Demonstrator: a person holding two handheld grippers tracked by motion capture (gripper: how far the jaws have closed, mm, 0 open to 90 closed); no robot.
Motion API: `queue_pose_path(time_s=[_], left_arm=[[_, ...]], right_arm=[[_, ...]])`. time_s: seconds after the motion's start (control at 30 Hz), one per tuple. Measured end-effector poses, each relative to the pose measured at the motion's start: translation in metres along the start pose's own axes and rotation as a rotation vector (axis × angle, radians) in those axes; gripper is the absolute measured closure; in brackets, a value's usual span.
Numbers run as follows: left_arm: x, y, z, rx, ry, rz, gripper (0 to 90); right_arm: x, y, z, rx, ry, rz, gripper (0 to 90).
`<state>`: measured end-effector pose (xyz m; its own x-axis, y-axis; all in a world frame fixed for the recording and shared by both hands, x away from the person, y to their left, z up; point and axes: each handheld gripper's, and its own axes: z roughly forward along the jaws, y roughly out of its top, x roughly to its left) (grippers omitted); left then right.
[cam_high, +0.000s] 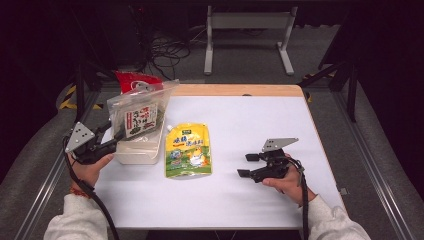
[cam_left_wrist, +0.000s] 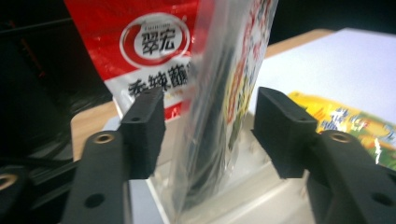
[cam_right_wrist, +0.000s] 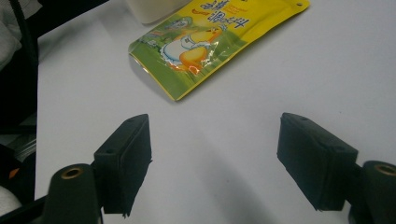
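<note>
clear plastic wraps the seaweed packet (cam_high: 141, 116), which stands upright in a pale tray (cam_high: 137, 152) near the bench's (cam_high: 250, 120) left edge, with a red bag (cam_high: 136, 81) just behind it; the left gripper (cam_high: 111, 138) has its jaws apart on either side of the packet, neither pad pressing on it. a yellow pouch (cam_high: 188, 150) lies flat just right of the tray, and the right gripper (cam_high: 249, 165) sits near the bench's right edge, jaws apart over bare surface.
</note>
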<state>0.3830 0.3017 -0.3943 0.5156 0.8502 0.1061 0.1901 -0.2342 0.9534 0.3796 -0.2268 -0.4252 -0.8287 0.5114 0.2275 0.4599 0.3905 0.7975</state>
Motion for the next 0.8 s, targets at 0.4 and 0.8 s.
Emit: queue_pose_path(time_s=[0.4,0.8], left_arm=[[-0.025,-0.004,-0.023,0.007,0.027,0.003,34.5],[-0.056,-0.01,-0.042,0.045,-0.033,0.038,32.4]], right_arm=[[0.001,0.005,0.003,-0.002,-0.044,-0.038,26.6],[-0.001,0.004,0.004,0.007,-0.066,-0.041,27.3]])
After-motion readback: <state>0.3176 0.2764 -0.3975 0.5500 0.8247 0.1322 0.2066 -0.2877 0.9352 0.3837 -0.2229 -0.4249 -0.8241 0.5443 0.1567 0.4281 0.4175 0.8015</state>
